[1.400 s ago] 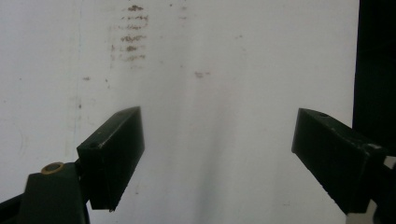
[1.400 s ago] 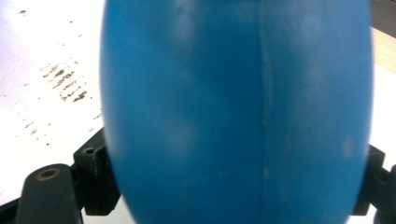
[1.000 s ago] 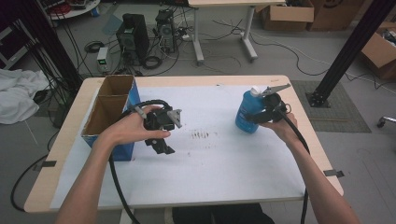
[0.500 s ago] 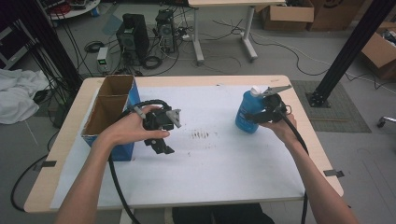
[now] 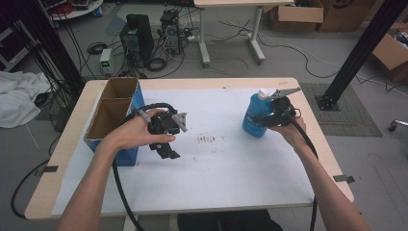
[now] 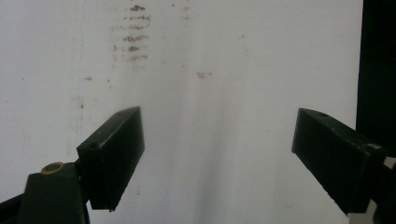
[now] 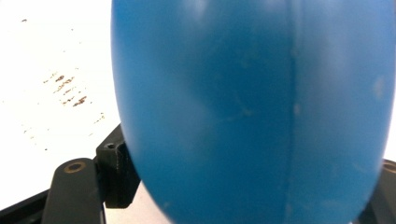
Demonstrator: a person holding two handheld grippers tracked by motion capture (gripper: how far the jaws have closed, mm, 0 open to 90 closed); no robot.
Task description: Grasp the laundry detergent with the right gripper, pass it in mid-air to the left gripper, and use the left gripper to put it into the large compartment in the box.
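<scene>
R gripper (image 5: 267, 118) is at the blue bottle (image 5: 254, 116), which stands upright on the white table cover (image 5: 231, 163) near the far R part of the table (image 5: 202, 83). In the R gripper view the bottle (image 7: 252, 107) sits right between the jaws: L jaw up against the bottle's side, R jaw at the lower R corner, mostly hidden behind the bottle body. Jaws have just been closing on it; they look pressed to the bottle wall on the L side, contact on the other side can't be told for sure. Bottle has a white cap at top, w/ the grey plate of the gripper just above it in the high view.

L gripper (image 5: 166, 149) is held by the L hand (image 5: 137, 134) over the cover, pointing down, jaws spread wide w/ nothing between them; in the L gripper view (image 6: 217, 144) just bare white cover below. Brown smudge marks (image 5: 208, 139) lie ahead of it, between the two grippers; same marks (image 6: 132, 35) show beyond its jaws, and off to the L of the bottle in the R gripper view (image 7: 70, 91).

Open cardboard box w/ blue sides (image 5: 111, 115) stands just beside the L hand, on the side away from the bottle, two compartments, well apart from the R gripper.
</scene>
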